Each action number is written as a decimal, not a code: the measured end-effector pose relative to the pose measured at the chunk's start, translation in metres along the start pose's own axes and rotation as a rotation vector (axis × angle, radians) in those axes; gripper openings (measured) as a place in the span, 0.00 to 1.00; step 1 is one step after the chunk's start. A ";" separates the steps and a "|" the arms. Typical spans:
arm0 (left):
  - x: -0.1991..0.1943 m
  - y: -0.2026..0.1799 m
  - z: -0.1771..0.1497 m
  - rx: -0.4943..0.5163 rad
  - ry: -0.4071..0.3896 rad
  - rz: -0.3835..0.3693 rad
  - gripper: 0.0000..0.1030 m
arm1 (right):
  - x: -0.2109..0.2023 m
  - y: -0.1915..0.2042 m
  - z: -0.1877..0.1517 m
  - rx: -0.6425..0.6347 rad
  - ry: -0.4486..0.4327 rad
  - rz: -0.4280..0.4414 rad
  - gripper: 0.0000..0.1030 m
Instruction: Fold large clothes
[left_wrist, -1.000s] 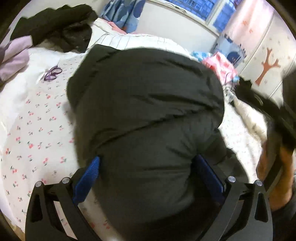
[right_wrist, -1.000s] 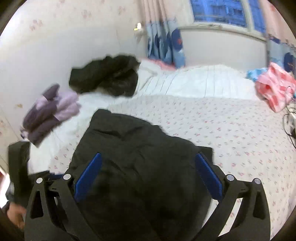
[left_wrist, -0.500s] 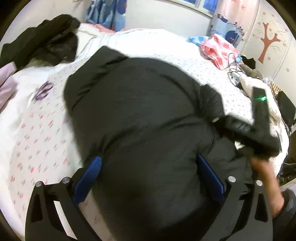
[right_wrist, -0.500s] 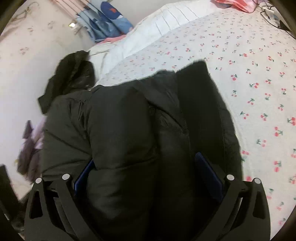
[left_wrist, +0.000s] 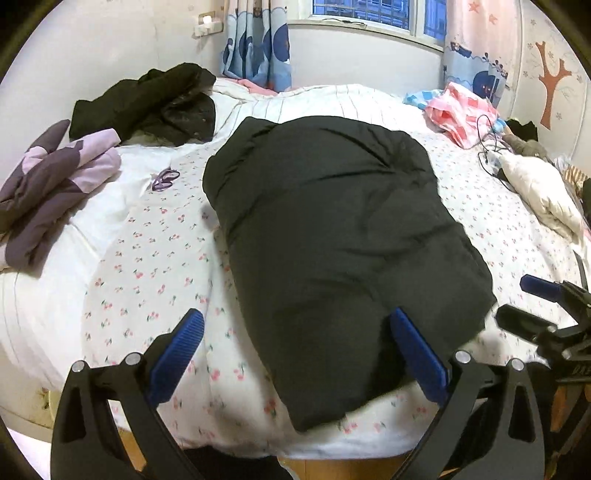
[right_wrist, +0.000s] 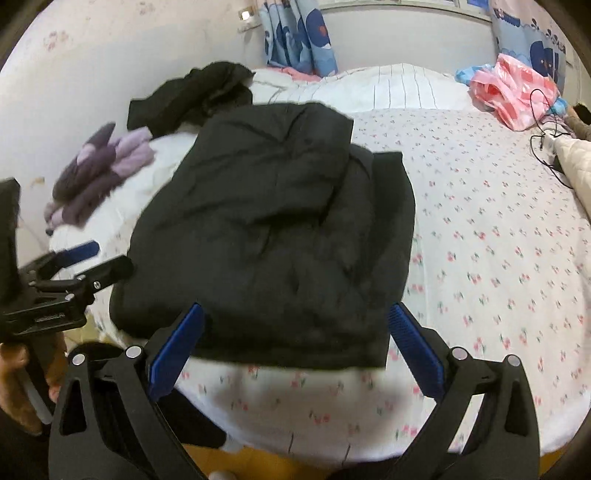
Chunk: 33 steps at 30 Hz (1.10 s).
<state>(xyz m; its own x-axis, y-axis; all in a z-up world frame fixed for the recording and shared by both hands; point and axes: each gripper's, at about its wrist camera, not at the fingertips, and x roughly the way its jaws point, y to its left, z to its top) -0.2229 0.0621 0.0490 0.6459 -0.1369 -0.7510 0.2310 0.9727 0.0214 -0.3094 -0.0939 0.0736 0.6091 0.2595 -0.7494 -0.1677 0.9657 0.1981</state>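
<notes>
Left wrist view: folded black padded jacket (left_wrist: 332, 236) lying on the cherry-print bed sheet (left_wrist: 155, 266), near edge close to the foot of the bed, puffed up in a rough rectangle. Left gripper (left_wrist: 295, 354) hanging over that near edge, blue-padded fingers (left_wrist: 177, 350) spread wide, nothing between them; right-hand pad just at the jacket's lower corner, contact unclear. Right gripper (left_wrist: 535, 306) visible at the far right, off the jacket's corner, also spread apart and empty. Further back: crumpled black garment (left_wrist: 155, 99) by the wall, purple folded garment (left_wrist: 51, 188) at the left, pink checked cloth (left_wrist: 461, 110) near the window, cream quilted item (left_wrist: 539, 192) at the right, cables (left_wrist: 491, 155) beside it.

Right wrist view, somewhat blurred: same jacket (right_wrist: 280, 229) seen from the other corner, layers stacked with a sleeve fold showing on top. Right gripper (right_wrist: 295, 350) parted wide above the near hem, holding nothing. Left gripper (right_wrist: 74, 266) at the left edge, gripped by a hand (right_wrist: 22, 380), pads apart, close beside the jacket's side. Sheet (right_wrist: 498, 266) bare to the right of the jacket.
</notes>
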 end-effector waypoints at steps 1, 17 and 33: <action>-0.003 -0.006 -0.003 0.017 0.007 0.010 0.95 | -0.001 0.003 -0.005 -0.003 0.004 -0.017 0.94; -0.031 -0.020 -0.026 0.011 -0.013 0.003 0.95 | -0.022 0.008 -0.029 0.008 0.026 -0.121 0.94; -0.036 -0.021 -0.026 -0.011 0.005 -0.035 0.95 | -0.032 0.018 -0.030 -0.009 0.028 -0.123 0.94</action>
<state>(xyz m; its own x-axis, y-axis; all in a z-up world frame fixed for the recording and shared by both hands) -0.2697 0.0517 0.0581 0.6336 -0.1703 -0.7547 0.2458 0.9692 -0.0123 -0.3557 -0.0847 0.0821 0.6035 0.1386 -0.7852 -0.1003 0.9902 0.0976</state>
